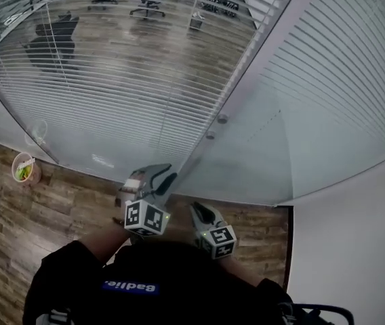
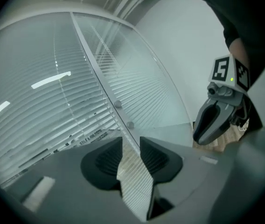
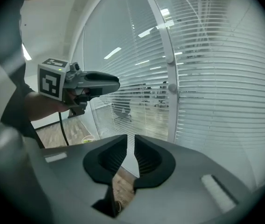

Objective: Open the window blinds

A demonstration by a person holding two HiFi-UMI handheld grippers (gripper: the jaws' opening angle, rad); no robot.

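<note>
**Blinds** [image 1: 111, 66]: two panels on a glass wall, split by a slanted post [image 1: 260, 59].
- Left panel: slats part open, with an office floor and chairs showing through.
- Right panel [image 1: 355, 66]: slats flat and nearly opaque.
- Both panels seem to sit behind glass, so the slats themselves look out of reach.

**Knobs** [image 1: 222, 119]: two small round ones, one above the other on the post. They are probably the slat controls. Neither is touched.

**Left gripper** [image 1: 162, 178]: low in front of the post, below the knobs. Its jaws are apart with a clear gap and nothing between them.

**Right gripper** [image 1: 199, 212]: just beside the left one and nearer the body. Its jaws are a narrow slit apart and empty.

**Cup** [image 1: 25, 169]: on the wood floor [image 1: 16, 229] at the foot of the left panel, well apart from both grippers.

**Step, as judged:** approach only. The blinds are not yet opened.

**Hazards, as judged:**
- The knobs are small and smooth-looking, so a loose or off-centre bite could slip and turn nothing.
- Which knob drives which panel cannot be told. The wrong one would move the left panel and leave the right one closed.
- A turn the wrong way would close the slats tighter.
- A jaw tip coming in too fast could strike the glass or post.
- The grippers are close together and could knock each other on the reach up.
</note>
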